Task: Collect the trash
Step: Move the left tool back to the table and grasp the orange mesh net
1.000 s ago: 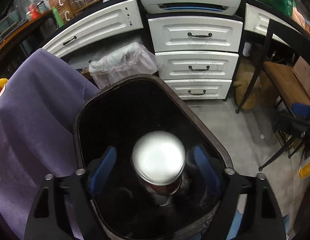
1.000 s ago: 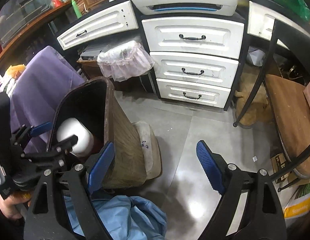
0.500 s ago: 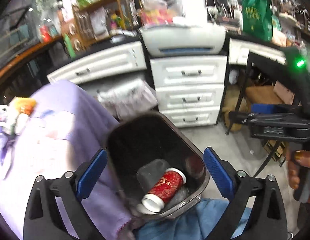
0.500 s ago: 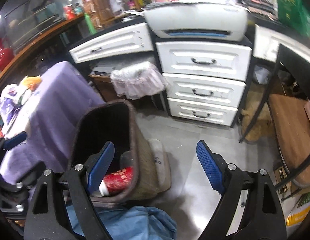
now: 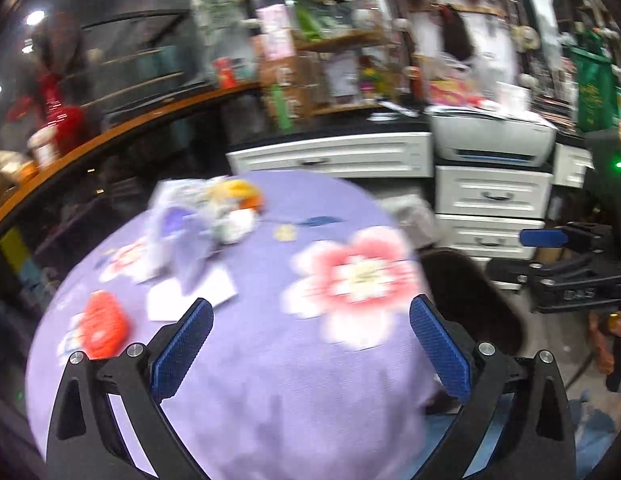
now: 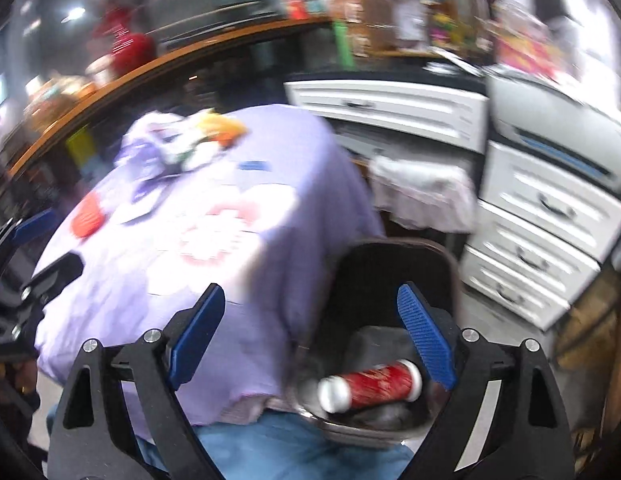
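Both grippers empty, trash waiting on the table

The left gripper (image 5: 310, 332) and right gripper (image 6: 310, 322) hang spread wide, nothing between the jaws; the right's have just opened further. The red wrapper (image 5: 104, 326) lies near-left on the purple tablecloth (image 5: 270, 380), closer to the left gripper; crumpled packets (image 5: 214, 216) sit farther off. The bin (image 6: 390, 264), holding a red can (image 6: 370, 386) on its side, stands right.

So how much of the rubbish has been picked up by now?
One red can already lies in the bin. Nothing is in hand: the left gripper and right gripper are both open and empty. Still on the purple tablecloth: a red wrapper, white paper and a crumpled heap.
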### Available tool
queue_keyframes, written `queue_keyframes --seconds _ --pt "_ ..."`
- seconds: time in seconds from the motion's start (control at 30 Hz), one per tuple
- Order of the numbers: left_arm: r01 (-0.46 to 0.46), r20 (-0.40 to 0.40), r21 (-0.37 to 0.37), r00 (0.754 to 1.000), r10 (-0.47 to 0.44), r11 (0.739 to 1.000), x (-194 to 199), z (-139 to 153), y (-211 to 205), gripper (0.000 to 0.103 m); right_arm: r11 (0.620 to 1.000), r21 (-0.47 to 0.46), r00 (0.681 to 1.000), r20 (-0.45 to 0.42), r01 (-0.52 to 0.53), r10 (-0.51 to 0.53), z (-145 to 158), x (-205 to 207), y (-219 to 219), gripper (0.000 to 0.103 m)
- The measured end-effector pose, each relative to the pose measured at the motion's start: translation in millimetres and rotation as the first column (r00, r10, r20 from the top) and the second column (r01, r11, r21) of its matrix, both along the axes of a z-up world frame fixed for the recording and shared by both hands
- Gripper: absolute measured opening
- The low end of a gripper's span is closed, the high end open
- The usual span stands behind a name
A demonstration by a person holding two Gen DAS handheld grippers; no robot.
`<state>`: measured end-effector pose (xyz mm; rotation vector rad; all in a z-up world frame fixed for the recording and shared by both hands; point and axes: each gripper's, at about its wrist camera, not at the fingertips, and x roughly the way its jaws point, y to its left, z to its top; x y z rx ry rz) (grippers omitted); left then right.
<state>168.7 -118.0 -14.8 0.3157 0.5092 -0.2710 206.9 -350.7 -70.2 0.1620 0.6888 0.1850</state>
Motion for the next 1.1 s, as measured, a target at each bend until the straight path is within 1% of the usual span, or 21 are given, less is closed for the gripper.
queue_keyframes --seconds 0.13,0.27,0.47,0.57,0.63,0.73,0.87,0.93,1.03,1.1 --pt "-0.091 0.014 0.016 0.996 0.091 0.996 3 6 45 0.097 0.995 -0.035 0.994 0.036 -0.099 0.1 15 7 49 0.087" --pt "-0.189 0.022 0.032 0.982 0.188 0.982 8 6 90 0.097 0.984 -0.041 0.984 0.042 -0.172 0.174 22 12 85 0.087" --pt "-0.291 0.021 0.075 0.957 0.291 0.954 19 2 148 0.097 0.969 -0.068 0.969 0.056 -0.237 0.241 32 23 126 0.087" --pt "-0.332 0.001 0.075 0.943 0.333 0.94 33 0 174 0.097 0.961 -0.074 0.961 0.064 -0.265 0.27 38 28 139 0.087" --pt "-0.342 -0.011 0.074 0.939 0.343 0.937 43 0 186 0.098 0.958 -0.082 0.958 0.066 -0.275 0.28 40 31 146 0.087" --pt "-0.345 -0.052 0.068 0.936 0.349 0.936 64 -1 198 0.097 0.954 -0.08 0.953 0.063 -0.29 0.295 44 37 154 0.087" --pt "-0.319 -0.131 0.017 0.939 0.318 0.948 90 -7 204 0.097 0.952 -0.084 0.952 0.063 -0.295 0.3 48 44 159 0.088" --pt "-0.318 -0.164 0.002 0.935 0.314 0.948 104 -11 206 0.097 0.951 -0.084 0.951 0.063 -0.297 0.303 49 47 162 0.088" --pt "-0.321 -0.21 0.025 0.924 0.319 0.947 129 -23 204 0.097 0.95 -0.092 0.951 0.058 -0.299 0.305 50 51 165 0.088" --pt "-0.324 -0.22 0.044 0.92 0.325 0.945 138 -28 202 0.097 0.948 -0.098 0.95 0.054 -0.301 0.308 50 54 167 0.088"
